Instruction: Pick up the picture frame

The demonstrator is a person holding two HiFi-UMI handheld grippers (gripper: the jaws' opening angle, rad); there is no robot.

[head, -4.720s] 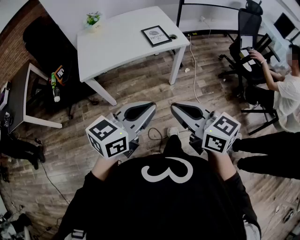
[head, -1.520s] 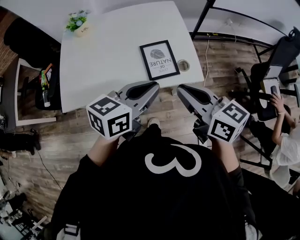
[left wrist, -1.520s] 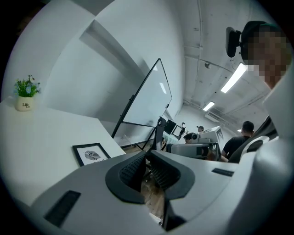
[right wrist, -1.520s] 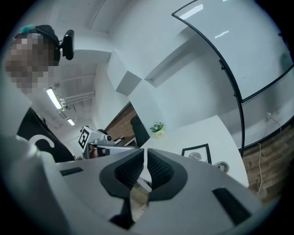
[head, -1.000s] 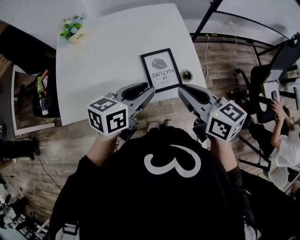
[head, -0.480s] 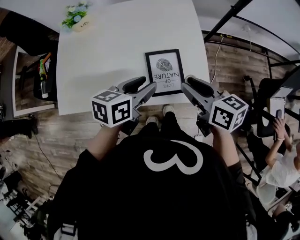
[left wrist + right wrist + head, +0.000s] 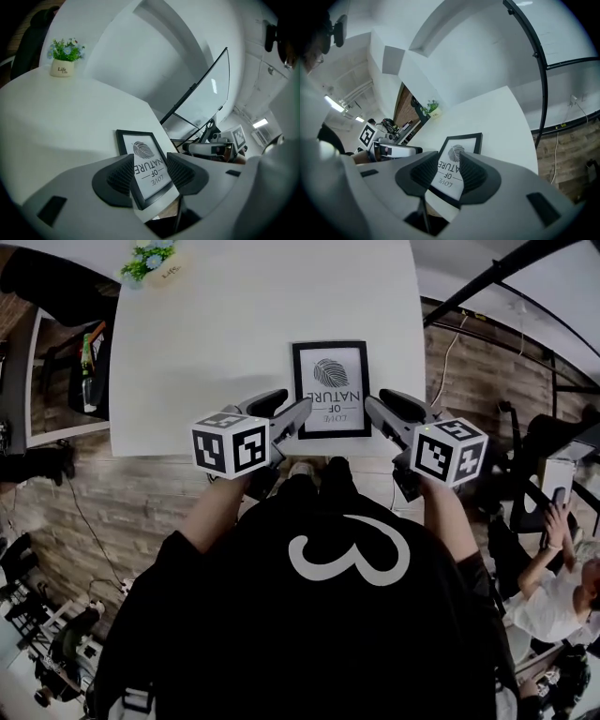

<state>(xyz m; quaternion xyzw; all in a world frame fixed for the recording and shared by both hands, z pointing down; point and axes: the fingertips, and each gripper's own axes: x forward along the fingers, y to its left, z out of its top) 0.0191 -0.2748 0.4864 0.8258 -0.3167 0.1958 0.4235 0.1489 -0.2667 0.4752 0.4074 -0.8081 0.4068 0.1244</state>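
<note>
The black picture frame (image 7: pixel 330 388) with a leaf print lies flat near the front edge of the white table (image 7: pixel 206 362). My left gripper (image 7: pixel 296 414) hovers at the frame's near left corner and my right gripper (image 7: pixel 377 411) at its near right corner. Both jaws are opening and grip nothing. In the left gripper view the frame (image 7: pixel 140 154) shows through the gap of the left gripper (image 7: pixel 150 172), lying beyond the pads. The right gripper view shows the frame (image 7: pixel 461 147) the same way past the right gripper (image 7: pixel 449 174).
A small potted plant (image 7: pixel 150 259) stands at the table's far left corner. A side table with bottles (image 7: pixel 89 352) sits left of the table. A black metal stand (image 7: pixel 506 273) rises at the right. A seated person (image 7: pixel 553 568) is at the lower right.
I have walked up to the table, and both grippers have moved forward and down to the frame's near corners. Their jaws have spread apart.
</note>
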